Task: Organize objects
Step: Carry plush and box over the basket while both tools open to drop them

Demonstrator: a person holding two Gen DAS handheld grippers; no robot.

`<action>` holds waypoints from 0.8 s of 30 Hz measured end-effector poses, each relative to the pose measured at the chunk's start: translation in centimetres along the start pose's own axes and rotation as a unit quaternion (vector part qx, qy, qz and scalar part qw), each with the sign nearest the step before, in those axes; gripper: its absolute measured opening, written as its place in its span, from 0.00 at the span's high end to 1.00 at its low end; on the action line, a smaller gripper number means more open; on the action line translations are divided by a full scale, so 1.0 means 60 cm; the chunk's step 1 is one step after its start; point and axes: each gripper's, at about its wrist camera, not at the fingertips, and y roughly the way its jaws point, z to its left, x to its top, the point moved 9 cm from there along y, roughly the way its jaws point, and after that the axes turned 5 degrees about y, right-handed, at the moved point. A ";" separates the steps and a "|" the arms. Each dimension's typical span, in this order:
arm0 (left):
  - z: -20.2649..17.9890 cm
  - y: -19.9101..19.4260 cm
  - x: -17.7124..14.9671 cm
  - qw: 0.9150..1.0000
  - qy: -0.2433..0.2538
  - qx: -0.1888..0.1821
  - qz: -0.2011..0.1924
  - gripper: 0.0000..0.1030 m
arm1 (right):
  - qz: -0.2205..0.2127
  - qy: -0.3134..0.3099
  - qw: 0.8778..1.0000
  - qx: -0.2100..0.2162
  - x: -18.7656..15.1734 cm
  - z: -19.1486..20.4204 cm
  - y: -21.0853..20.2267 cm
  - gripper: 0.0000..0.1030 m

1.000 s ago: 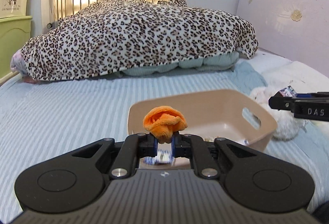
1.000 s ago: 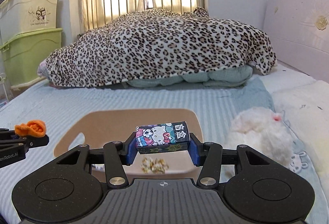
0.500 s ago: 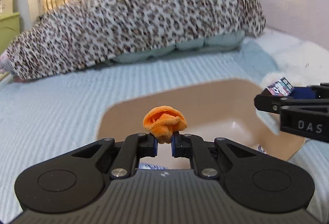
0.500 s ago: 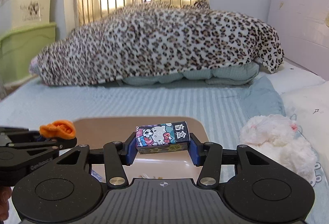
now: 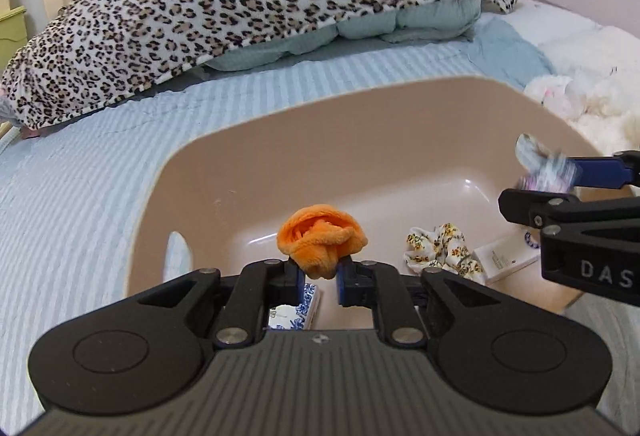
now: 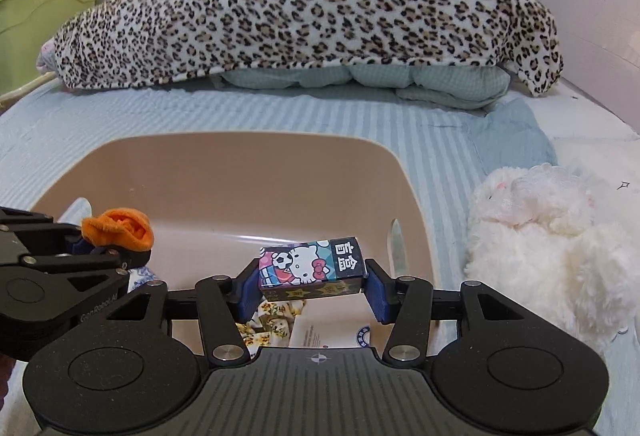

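Over the beige bin (image 5: 168, 187) at lower centre of each frame, an orange cloth (image 5: 322, 240) is pinched in the nearly closed left gripper (image 5: 318, 282) and a cartoon box (image 6: 312, 266) is clamped lengthwise between the wider-set fingers of the right gripper (image 6: 312, 296), seemingly for dropping inside.

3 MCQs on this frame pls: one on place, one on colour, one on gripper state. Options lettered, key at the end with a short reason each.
1. Where is the floral scrunchie?
A. inside the beige bin
B. on the leopard blanket
C. in the right gripper

2. What colour is the cloth held by the left gripper?
A. green
B. orange
C. white

3. What is the right gripper doing?
A. open, holding nothing
B. shut on the plush toy
C. holding the cartoon box above the bin

Key: 1 A, the scrunchie lies on the bin floor beside a white carton. 2 B, the bundle between the fingers is bright orange. 3 C, the box sits between the blue pads over the bin's interior, tilted, the right pad perhaps just off it.
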 end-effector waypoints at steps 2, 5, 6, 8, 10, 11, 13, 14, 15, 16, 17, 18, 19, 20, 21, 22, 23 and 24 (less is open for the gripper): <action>0.001 -0.022 0.008 1.000 -0.002 0.002 -0.013 0.63 | -0.009 0.006 1.000 0.002 0.005 -0.002 -0.016 0.33; 0.002 -0.065 0.018 0.999 0.005 0.010 -0.042 0.38 | -0.030 0.014 0.999 0.004 0.015 -0.008 -0.054 0.25; 0.003 -0.079 0.020 0.999 0.008 0.012 -0.049 0.36 | -0.036 0.015 0.999 0.004 0.017 -0.010 -0.067 0.23; 0.003 -0.103 0.019 0.999 0.011 0.008 -0.053 0.35 | -0.046 0.022 0.999 0.004 0.021 -0.016 -0.093 0.16; 0.005 -0.123 0.013 0.998 0.010 0.003 -0.055 0.30 | -0.052 0.035 0.998 0.005 0.020 -0.022 -0.119 0.05; 0.006 -0.132 0.007 0.998 0.009 0.002 -0.055 0.29 | -0.055 0.041 0.998 0.007 0.016 -0.026 -0.132 0.04; 0.005 -0.145 -0.006 0.999 0.009 -0.002 -0.052 0.28 | -0.053 0.043 0.998 0.009 0.006 -0.028 -0.149 0.02; 0.004 -0.151 -0.013 0.999 0.010 -0.002 -0.048 0.28 | -0.050 0.042 0.998 0.007 -0.002 -0.029 -0.156 0.02; 0.005 -0.154 -0.022 0.999 0.011 -0.001 -0.044 0.28 | -0.047 0.040 0.998 0.006 -0.009 -0.029 -0.161 0.02; 0.005 -0.157 -0.031 0.999 0.011 -0.001 -0.040 0.28 | -0.043 0.037 0.998 0.006 -0.018 -0.029 -0.164 0.02; 0.005 -0.159 -0.040 0.999 0.011 -0.001 -0.035 0.27 | -0.037 0.033 0.999 0.005 -0.028 -0.028 -0.167 0.02; 0.006 -0.159 -0.051 0.999 0.010 -0.002 -0.030 0.27 | -0.030 0.029 0.999 0.003 -0.037 -0.027 -0.167 0.02; 0.005 -0.160 -0.062 1.000 0.007 -0.004 -0.025 0.27 | -0.025 0.026 0.999 0.002 -0.046 -0.026 -0.168 0.02; 0.006 -0.160 -0.072 1.000 0.004 -0.006 -0.019 0.27 | -0.018 0.024 1.000 0.001 -0.058 -0.027 -0.167 0.02; 0.005 -0.158 -0.084 1.000 0.001 -0.008 -0.012 0.27 | -0.011 0.023 1.000 0.000 -0.068 -0.026 -0.165 0.02; 0.005 -0.156 -0.094 1.000 -0.002 -0.011 -0.005 0.27 | -0.003 0.023 1.000 0.001 -0.079 -0.026 -0.163 0.02; 0.004 -0.153 -0.105 1.000 -0.004 -0.013 0.004 0.27 | 0.004 0.024 1.000 0.002 -0.090 -0.026 -0.161 0.02; 0.002 -0.149 -0.115 1.000 -0.006 -0.015 0.011 0.27 | 0.011 0.024 1.000 0.002 -0.101 -0.026 -0.160 0.02</action>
